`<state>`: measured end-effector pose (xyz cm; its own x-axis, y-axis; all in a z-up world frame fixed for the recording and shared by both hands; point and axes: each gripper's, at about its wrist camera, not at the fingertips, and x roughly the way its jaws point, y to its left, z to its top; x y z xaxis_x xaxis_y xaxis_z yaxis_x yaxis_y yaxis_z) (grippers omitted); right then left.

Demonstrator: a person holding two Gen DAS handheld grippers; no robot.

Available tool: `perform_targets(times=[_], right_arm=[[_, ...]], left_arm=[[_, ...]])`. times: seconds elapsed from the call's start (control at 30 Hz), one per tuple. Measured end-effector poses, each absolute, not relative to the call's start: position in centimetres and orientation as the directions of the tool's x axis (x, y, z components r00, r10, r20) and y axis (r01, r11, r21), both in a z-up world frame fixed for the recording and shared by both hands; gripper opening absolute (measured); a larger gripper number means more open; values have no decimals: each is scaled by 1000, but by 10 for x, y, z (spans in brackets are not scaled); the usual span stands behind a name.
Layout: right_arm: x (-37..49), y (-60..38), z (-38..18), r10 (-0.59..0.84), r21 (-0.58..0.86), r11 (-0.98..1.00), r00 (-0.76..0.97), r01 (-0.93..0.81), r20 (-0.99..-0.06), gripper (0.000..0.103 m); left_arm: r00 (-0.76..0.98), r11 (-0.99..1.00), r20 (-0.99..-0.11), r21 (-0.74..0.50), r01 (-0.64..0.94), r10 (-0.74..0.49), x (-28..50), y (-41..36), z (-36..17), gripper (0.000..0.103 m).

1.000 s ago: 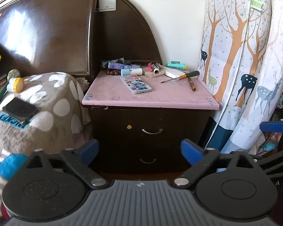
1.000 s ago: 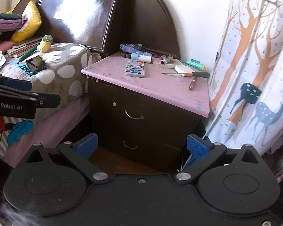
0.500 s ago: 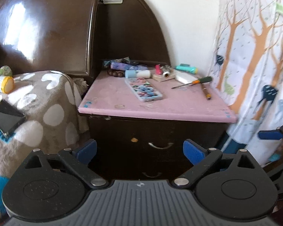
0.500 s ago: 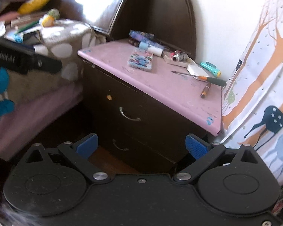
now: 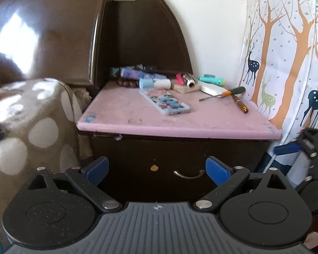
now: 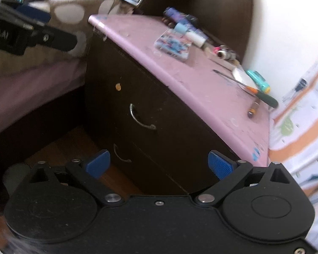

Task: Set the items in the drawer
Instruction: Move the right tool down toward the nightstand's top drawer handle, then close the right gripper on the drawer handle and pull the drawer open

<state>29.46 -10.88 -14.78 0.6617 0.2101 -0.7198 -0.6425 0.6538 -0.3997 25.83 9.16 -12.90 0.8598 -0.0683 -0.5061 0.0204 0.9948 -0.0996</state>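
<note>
A dark nightstand with a pink top [image 5: 137, 116] stands ahead, both drawers shut. The upper drawer's metal handle [image 5: 188, 174] [image 6: 141, 119] sits in front of my open, empty left gripper [image 5: 156, 169]. The lower handle [image 6: 120, 155] lies just beyond my open, empty right gripper [image 6: 159, 163]. On the top lie a patterned phone case [image 5: 164, 103] [image 6: 172, 45], a screwdriver [image 5: 222, 94] [image 6: 250, 87], a brown pen [image 5: 239, 103], a teal tube [image 5: 212, 80], a white-and-blue bottle [image 5: 154, 83] and small clutter at the back.
A bed with a spotted blanket [image 5: 31, 116] is on the left, with a dark headboard [image 5: 42, 31] behind. A tree-and-deer curtain [image 5: 286, 53] hangs on the right. Wooden floor [image 6: 59, 148] shows below the nightstand. The other gripper shows at each view's edge.
Both grippers have moved closer to the nightstand. The right view has tilted and swung toward the drawer fronts. Both stay open and empty.
</note>
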Motion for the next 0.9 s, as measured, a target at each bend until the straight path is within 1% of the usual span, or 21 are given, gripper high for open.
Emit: perform_targets(times=[0.13, 0.23, 0.27, 0.3, 0.33, 0.37, 0.57, 0.67, 0.77, 0.83, 0.87, 0.9], right_arm=[[304, -91, -169, 201, -467, 571, 667, -675, -717, 99], [311, -77, -182, 202, -520, 502, 678, -691, -707, 97], [313, -73, -186, 202, -529, 486, 679, -695, -706, 92], [316, -69, -189, 201, -539, 469, 679, -699, -706, 81], [319, -65, -193, 199, -549, 452, 680, -703, -706, 73], [322, -61, -197, 194, -561, 433, 681, -706, -706, 63], [332, -44, -228, 177, -636, 284, 691, -718, -701, 63], [336, -36, -239, 172, -659, 214, 692, -721, -701, 53], [340, -29, -245, 178, -671, 164, 691, -723, -701, 50], [344, -26, -248, 175, -675, 139, 689, -725, -704, 44], [346, -24, -249, 173, -672, 129, 684, -729, -709, 39], [348, -23, -249, 170, -669, 119, 679, -733, -714, 37]], left_arm=[[847, 996, -530, -93, 1, -50, 265, 100, -127, 99], [838, 993, -543, -120, -17, -51, 272, 109, -127, 99], [833, 992, -551, -127, -26, -49, 275, 112, -128, 99], [829, 991, -557, -128, -30, -46, 276, 114, -129, 99], [827, 992, -560, -121, -34, -40, 278, 115, -130, 99], [825, 993, -564, -112, -36, -34, 279, 116, -131, 99], [815, 995, -579, -94, -38, -23, 284, 119, -137, 99], [812, 994, -584, -96, -47, -18, 286, 121, -139, 99], [811, 993, -585, -106, -47, -24, 287, 123, -139, 99], [810, 993, -586, -107, -44, -27, 288, 123, -140, 99], [809, 993, -587, -107, -43, -28, 288, 124, -140, 99], [809, 993, -587, -106, -43, -28, 288, 124, -140, 99]])
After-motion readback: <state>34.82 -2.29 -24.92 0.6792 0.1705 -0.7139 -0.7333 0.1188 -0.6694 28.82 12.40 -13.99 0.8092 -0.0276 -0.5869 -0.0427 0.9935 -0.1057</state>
